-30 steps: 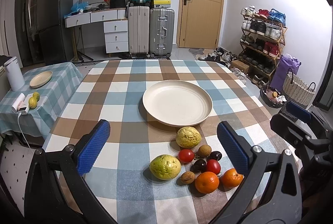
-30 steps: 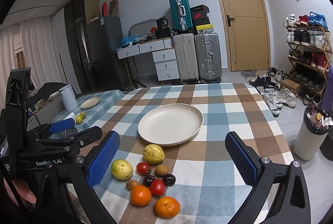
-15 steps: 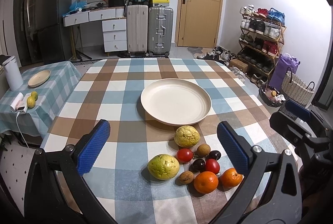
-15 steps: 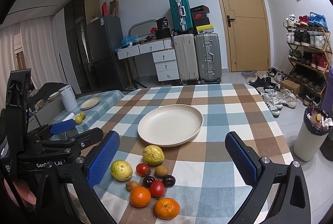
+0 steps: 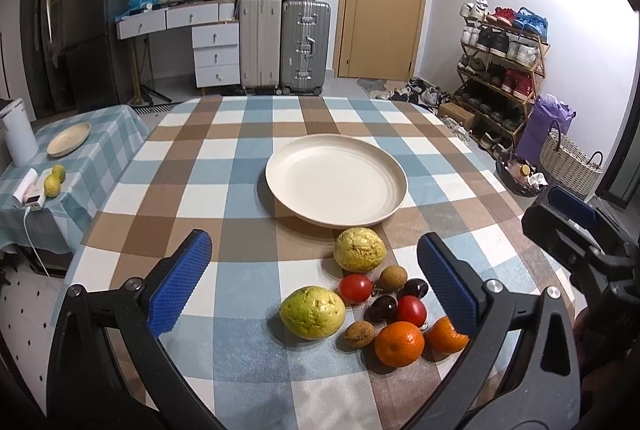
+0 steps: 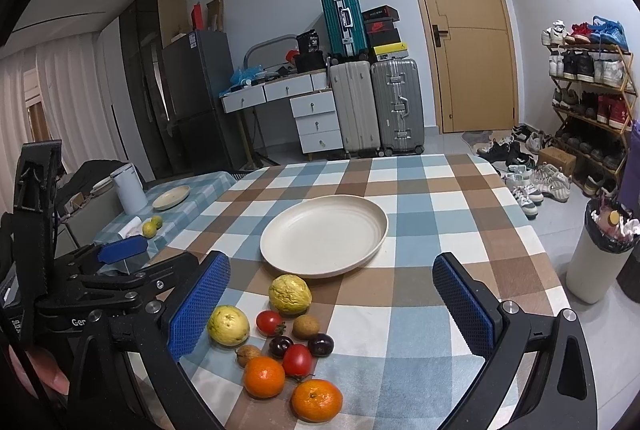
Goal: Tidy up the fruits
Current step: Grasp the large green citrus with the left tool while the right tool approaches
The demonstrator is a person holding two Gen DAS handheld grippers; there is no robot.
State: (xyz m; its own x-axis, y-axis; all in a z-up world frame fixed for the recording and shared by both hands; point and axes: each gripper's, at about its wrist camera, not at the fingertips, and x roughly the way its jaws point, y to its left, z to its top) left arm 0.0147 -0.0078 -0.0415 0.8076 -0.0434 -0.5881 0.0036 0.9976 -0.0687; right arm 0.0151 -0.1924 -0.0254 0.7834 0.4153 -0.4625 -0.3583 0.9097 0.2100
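Note:
An empty cream plate [image 5: 336, 182] [image 6: 324, 234] sits mid-table on the checked cloth. In front of it lies a cluster of fruit: two yellow-green guavas [image 5: 313, 311] [image 5: 360, 249], two oranges [image 5: 399, 344] [image 5: 447, 335], two red tomatoes [image 5: 355, 288], dark plums [image 5: 386, 308] and small brown longans [image 5: 393, 277]. The cluster also shows in the right wrist view [image 6: 286, 342]. My left gripper [image 5: 314, 282] is open and empty, hovering above the cluster. My right gripper [image 6: 332, 304] is open and empty, to the right of the left one.
The checked table [image 5: 200, 158] ends close on the near and right sides. A side table [image 5: 60, 166] at left holds a small plate, a white jug and two lemons. A bin [image 6: 600, 254] stands at right. Suitcases, a shoe rack and a door stand behind.
Both grippers stayed open. The left view drifted slightly back and right, so the fruit and plate sit a little left of before. The right view has barely changed.

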